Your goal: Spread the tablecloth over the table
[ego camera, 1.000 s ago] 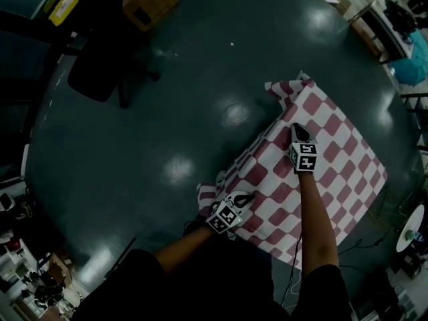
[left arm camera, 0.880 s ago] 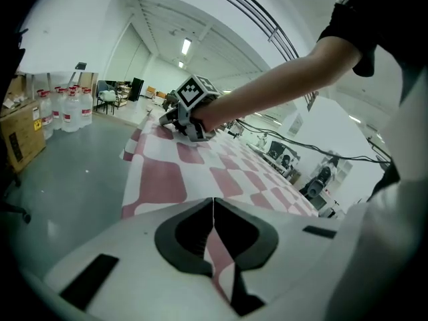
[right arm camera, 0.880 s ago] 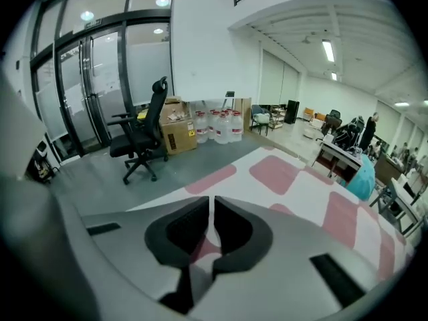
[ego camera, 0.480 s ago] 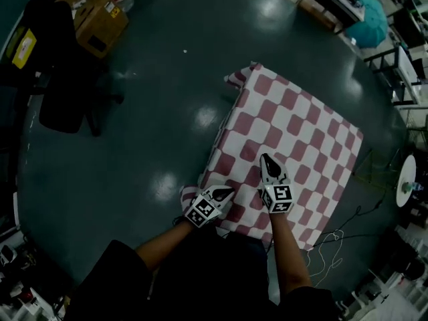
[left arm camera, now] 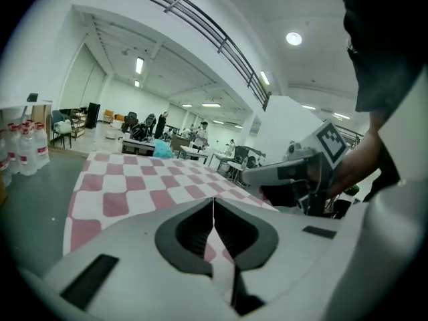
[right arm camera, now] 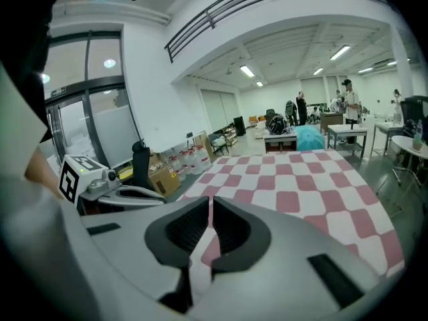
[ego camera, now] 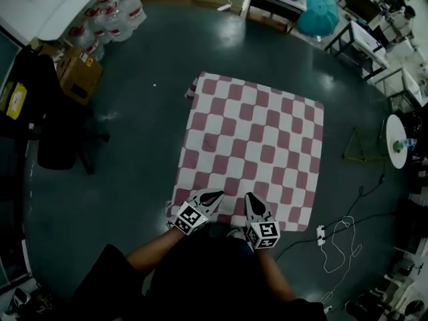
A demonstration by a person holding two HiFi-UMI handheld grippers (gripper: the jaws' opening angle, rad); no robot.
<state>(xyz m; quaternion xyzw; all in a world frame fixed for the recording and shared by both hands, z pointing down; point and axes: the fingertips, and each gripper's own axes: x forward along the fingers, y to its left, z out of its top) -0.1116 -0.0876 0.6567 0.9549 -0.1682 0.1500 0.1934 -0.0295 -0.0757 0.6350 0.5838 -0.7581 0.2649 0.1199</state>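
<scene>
Jaws of the left gripper (left arm camera: 213,207) are pressed together, pinching the near hem of the tablecloth (ego camera: 254,139). Jaws of the right gripper (right arm camera: 210,209) are closed to a sliver on the same hem. The two grippers sit side by side, apart. The cloth runs flat away from the fingertips in red and white checks, and the table beneath is hidden. Far ahead and left of the fingertips are a cardboard box (ego camera: 80,77) and water bottles (ego camera: 119,12). Right of the right fingertips lies a white cable (ego camera: 338,243).

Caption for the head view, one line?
Left gripper and right gripper pinch the near edge of the checkered tablecloth.
</scene>
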